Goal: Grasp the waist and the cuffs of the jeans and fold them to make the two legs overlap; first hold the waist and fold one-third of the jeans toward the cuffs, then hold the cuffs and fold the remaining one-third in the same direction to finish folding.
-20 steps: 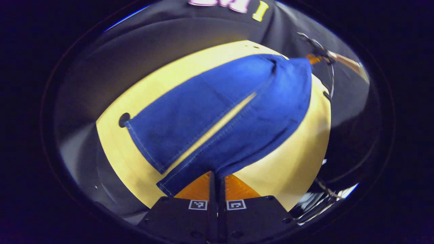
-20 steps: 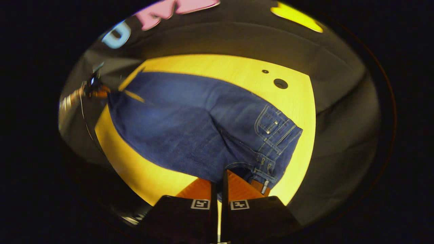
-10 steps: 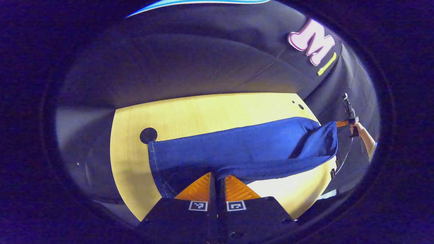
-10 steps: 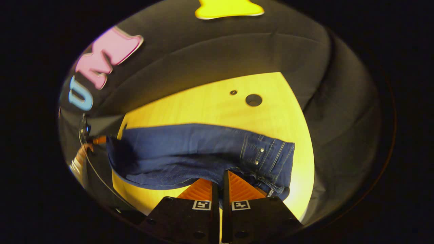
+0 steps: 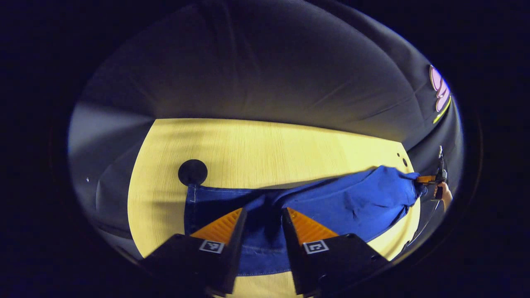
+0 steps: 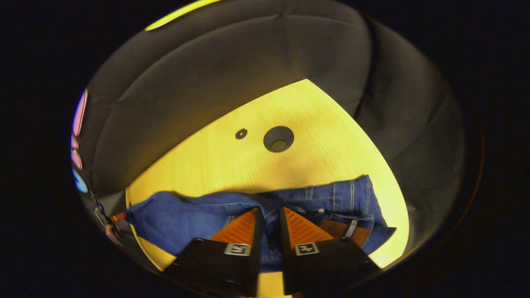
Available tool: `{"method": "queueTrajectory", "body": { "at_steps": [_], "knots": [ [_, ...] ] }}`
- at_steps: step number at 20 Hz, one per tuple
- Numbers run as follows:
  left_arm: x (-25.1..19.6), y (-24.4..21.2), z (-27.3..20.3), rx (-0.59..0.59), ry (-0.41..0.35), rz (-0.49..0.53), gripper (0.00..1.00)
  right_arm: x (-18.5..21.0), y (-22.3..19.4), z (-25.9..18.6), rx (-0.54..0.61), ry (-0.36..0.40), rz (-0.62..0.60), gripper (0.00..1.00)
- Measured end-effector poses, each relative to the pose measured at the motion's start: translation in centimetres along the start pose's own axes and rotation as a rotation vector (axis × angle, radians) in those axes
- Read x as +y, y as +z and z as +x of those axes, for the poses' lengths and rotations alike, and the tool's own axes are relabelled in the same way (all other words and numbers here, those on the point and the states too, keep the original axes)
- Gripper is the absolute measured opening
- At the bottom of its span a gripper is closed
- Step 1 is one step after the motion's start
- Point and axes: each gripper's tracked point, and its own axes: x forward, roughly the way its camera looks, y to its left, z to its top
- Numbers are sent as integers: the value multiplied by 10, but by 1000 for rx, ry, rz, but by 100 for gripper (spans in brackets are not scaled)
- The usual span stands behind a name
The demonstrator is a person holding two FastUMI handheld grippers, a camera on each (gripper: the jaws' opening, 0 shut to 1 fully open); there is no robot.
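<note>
- Fingers of the left gripper (image 5: 262,221) stood well apart, with the cuff end of the jeans (image 5: 331,205) lying between them on the table; neither finger pressed the cloth, so nothing was held.
- Fingers of the right gripper (image 6: 269,221) stood a little apart, a narrow gap between them, with the waist of the jeans (image 6: 331,198) running under and between them. From where I stood I could not tell whether they touched the denim, but they did not clamp it.
- Blue denim lay flat along the near side of the light wooden table (image 5: 269,145), stretched lengthwise from one gripper to the other.
- At the cuff end, a stitched hem showed just below the left gripper's fingers, near the table's front edge.
- At the waist end, belt loops, a rivet and pale stitching showed, and a brown patch (image 6: 331,227) sat just beside the right gripper's fingers.
- A round black hole (image 5: 192,171) in the tabletop lay just beyond the corner of the cuffs, almost touching the cloth.
- Near the waist end a larger round hole (image 6: 278,138) and a small one (image 6: 241,133) beside it sat well clear of the denim.
- In the left gripper view the right gripper (image 5: 430,179) appeared far off at the waist end, with a hand (image 5: 445,196) behind it.
- Black cloth (image 6: 232,74) hung behind the table.
</note>
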Motion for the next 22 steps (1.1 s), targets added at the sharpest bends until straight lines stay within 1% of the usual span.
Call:
{"method": "queueTrajectory", "body": {
  "at_steps": [1, 2, 3, 4, 5, 8, 10, 12, 13, 14, 16, 18, 19, 20, 21, 22],
  "knots": [
    [4, 0, -2, -22, 5, -13, 76, 8, 11, 1, -31, 46, 45, 51],
    [6, 3, -9, -47, 4, -14, 88, 13, 24, -7, -75, 78, 65, 74],
    [10, 5, -15, -75, 1, -5, 100, 10, 35, -13, -117, 79, 71, 96],
    [11, 11, -25, -108, 0, 14, 97, 9, 45, -22, -158, 84, 80, 95],
    [8, 16, -40, -144, -3, 32, 98, 7, 55, -35, -194, 87, 88, 95],
    [0, 35, -87, -250, -22, 69, 97, -1, 76, -74, -297, 65, 85, 98],
    [-7, 38, -122, -296, -20, 95, 97, -2, 79, -105, -332, 45, 68, 97],
    [-24, 29, -153, -330, -46, 112, 97, -5, 68, -124, -342, 17, 98, 97],
    [-31, 22, -166, -348, -56, 123, 97, -8, 57, -134, -337, 11, 132, 97],
    [-41, 12, -178, -363, -66, 136, 97, -15, 43, -136, -314, -14, 173, 97],
    [-54, -17, -191, -362, -73, 171, 97, -40, -1, -131, -221, -98, 242, 97],
    [-71, -49, -198, -348, -95, 195, 97, -70, -37, -111, -152, -174, 335, 98],
    [-78, -65, -198, -335, -107, 199, 97, -77, -47, -101, -130, -188, 389, 98],
    [-84, -79, -198, -320, -120, 202, 97, -81, -52, -94, -121, -182, 432, 98],
    [-90, -92, -197, -312, -129, 199, 97, -92, -59, -90, -107, -202, 450, 98],
    [-95, -102, -195, -300, -139, 194, 97, -105, -65, -86, -95, -241, 450, 98]
  ]
}}
